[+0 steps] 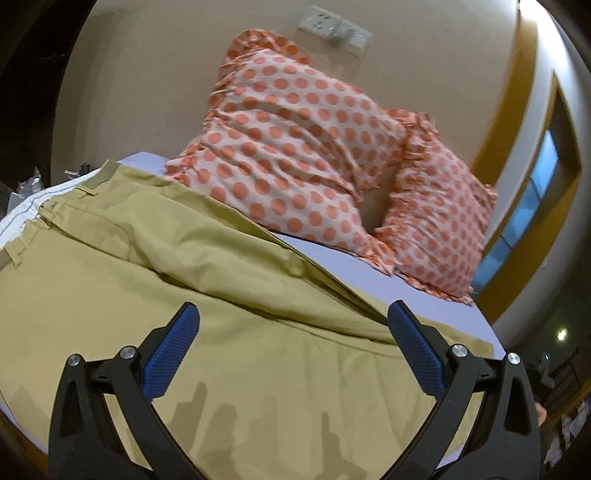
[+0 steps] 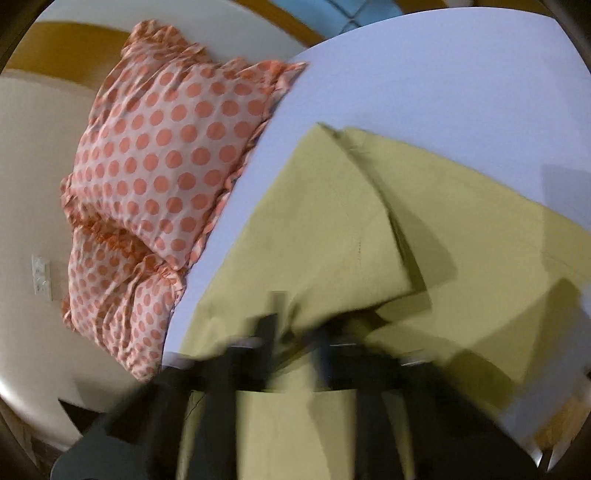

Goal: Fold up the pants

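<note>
Khaki pants (image 1: 207, 258) lie spread on a pale lilac bed sheet (image 1: 332, 254), waistband at the far left with its white lining showing. My left gripper (image 1: 291, 314) is open and empty, its blue pads (image 1: 173, 354) hovering just above the pants. In the right wrist view the pants (image 2: 369, 229) show leg ends folded over each other on the sheet (image 2: 443, 85). My right gripper (image 2: 295, 325) is blurred by motion, its fingers close together on a fold of the khaki fabric, lifting it.
Two pillows with orange polka dots (image 1: 295, 147) lean against the beige wall behind the pants, also in the right wrist view (image 2: 155, 162). A wall socket plate (image 1: 332, 27) is above them. The bed edge runs along the right (image 1: 495, 332).
</note>
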The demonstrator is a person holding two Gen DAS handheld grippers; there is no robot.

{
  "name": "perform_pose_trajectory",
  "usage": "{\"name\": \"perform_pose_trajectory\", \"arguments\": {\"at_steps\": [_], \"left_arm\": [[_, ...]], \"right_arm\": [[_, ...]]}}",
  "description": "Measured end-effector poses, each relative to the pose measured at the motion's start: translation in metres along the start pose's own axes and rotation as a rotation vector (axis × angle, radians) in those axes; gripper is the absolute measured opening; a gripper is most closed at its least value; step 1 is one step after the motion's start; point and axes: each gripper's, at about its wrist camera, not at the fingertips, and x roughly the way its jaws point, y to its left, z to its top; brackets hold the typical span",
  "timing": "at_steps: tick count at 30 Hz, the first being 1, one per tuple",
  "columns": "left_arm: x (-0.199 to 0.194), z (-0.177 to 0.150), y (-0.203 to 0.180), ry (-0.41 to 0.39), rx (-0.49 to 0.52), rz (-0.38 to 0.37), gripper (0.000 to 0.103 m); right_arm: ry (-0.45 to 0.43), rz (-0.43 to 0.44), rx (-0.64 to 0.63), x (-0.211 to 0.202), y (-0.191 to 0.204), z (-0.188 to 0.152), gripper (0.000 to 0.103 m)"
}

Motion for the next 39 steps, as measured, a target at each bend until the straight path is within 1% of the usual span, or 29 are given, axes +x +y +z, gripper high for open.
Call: {"name": "perform_pose_trajectory", "arguments": {"at_steps": [2,4,6,7,8,9,11,12,13,15,16,18,20,22,23,24,25,26,27,28,30,31,32,33,35,36,38,39], "left_arm": [[0.015,0.018,0.007,0.032,-0.015,0.023,0.101],[0.033,0.038,0.014,0.065,-0.045,0.033,0.101],[0.05,0.052,0.019,0.088,-0.047,0.06,0.101],[0.063,0.061,0.02,0.106,-0.043,0.092,0.1],[0.076,0.068,0.022,0.125,-0.037,0.119,0.097],[0.086,0.073,0.024,0.141,-0.04,0.133,0.096],[0.113,0.083,0.033,0.198,-0.079,0.164,0.091],[0.129,0.087,0.04,0.229,-0.115,0.175,0.089],[0.138,0.091,0.044,0.247,-0.134,0.186,0.085],[0.163,0.099,0.052,0.292,-0.174,0.205,0.083],[0.174,0.102,0.056,0.316,-0.182,0.24,0.083],[0.196,0.105,0.064,0.376,-0.199,0.342,0.079],[0.212,0.107,0.072,0.413,-0.225,0.401,0.075],[0.226,0.11,0.079,0.423,-0.249,0.455,0.074],[0.23,0.112,0.081,0.417,-0.25,0.475,0.069],[0.234,0.115,0.083,0.41,-0.241,0.496,0.062],[0.238,0.115,0.087,0.42,-0.229,0.526,0.029],[0.238,0.115,0.089,0.42,-0.222,0.555,0.011],[0.235,0.116,0.092,0.409,-0.232,0.549,0.008],[0.225,0.116,0.097,0.39,-0.264,0.5,0.004],[0.196,0.115,0.1,0.334,-0.276,0.45,0.003],[0.166,0.113,0.098,0.277,-0.271,0.406,0.003],[0.145,0.111,0.096,0.244,-0.268,0.38,0.003],[0.108,0.106,0.093,0.189,-0.263,0.336,0.003],[0.052,0.095,0.087,0.118,-0.25,0.289,0.003],[0.014,0.081,0.086,0.076,-0.239,0.268,0.003],[-0.025,0.066,0.081,0.056,-0.236,0.249,0.005],[-0.05,0.041,0.083,0.055,-0.24,0.242,0.005]], "right_arm": [[-0.038,0.051,0.017,-0.007,-0.005,0.002,0.002],[-0.085,0.131,0.031,-0.023,-0.009,0.005,0.002],[-0.123,0.165,0.011,-0.036,-0.007,0.007,0.002],[-0.139,0.17,-0.005,-0.043,-0.005,0.008,0.002],[-0.15,0.176,-0.016,-0.047,-0.002,0.008,0.002],[-0.167,0.193,-0.032,-0.053,0.001,0.009,0.002],[-0.18,0.213,-0.041,-0.059,0.005,0.009,0.002],[-0.187,0.225,-0.046,-0.062,0.007,0.01,0.002],[-0.189,0.229,-0.051,-0.063,0.008,0.012,0.002],[-0.19,0.23,-0.061,-0.064,0.01,0.013,0.002],[-0.187,0.231,-0.066,-0.063,0.01,0.015,0.002],[-0.182,0.229,-0.071,-0.06,0.009,0.016,0.002],[-0.179,0.225,-0.078,-0.057,0.008,0.018,0.002],[-0.175,0.219,-0.079,-0.053,0.007,0.02,0.002],[-0.173,0.215,-0.079,-0.051,0.006,0.021,0.002],[-0.172,0.211,-0.08,-0.05,0.005,0.021,0.002],[-0.171,0.205,-0.08,-0.048,0.004,0.022,0.002],[-0.17,0.202,-0.079,-0.046,0.003,0.022,0.002],[-0.169,0.203,-0.079,-0.045,0.003,0.022,0.002],[-0.169,0.202,-0.08,-0.045,0.002,0.023,0.002],[-0.168,0.208,-0.081,-0.045,0.002,0.023,0.002],[-0.172,0.213,-0.085,-0.048,0.002,0.024,0.002],[-0.178,0.219,-0.091,-0.051,0.003,0.024,0.002],[-0.187,0.227,-0.097,-0.056,0.004,0.024,0.002],[-0.212,0.24,-0.109,-0.068,0.004,0.023,0.002],[-0.219,0.24,-0.11,-0.073,0.003,0.023,0.002],[-0.231,0.226,-0.108,-0.08,-0.002,0.021,0.002],[-0.235,0.211,-0.103,-0.081,-0.008,0.019,0.002]]}}
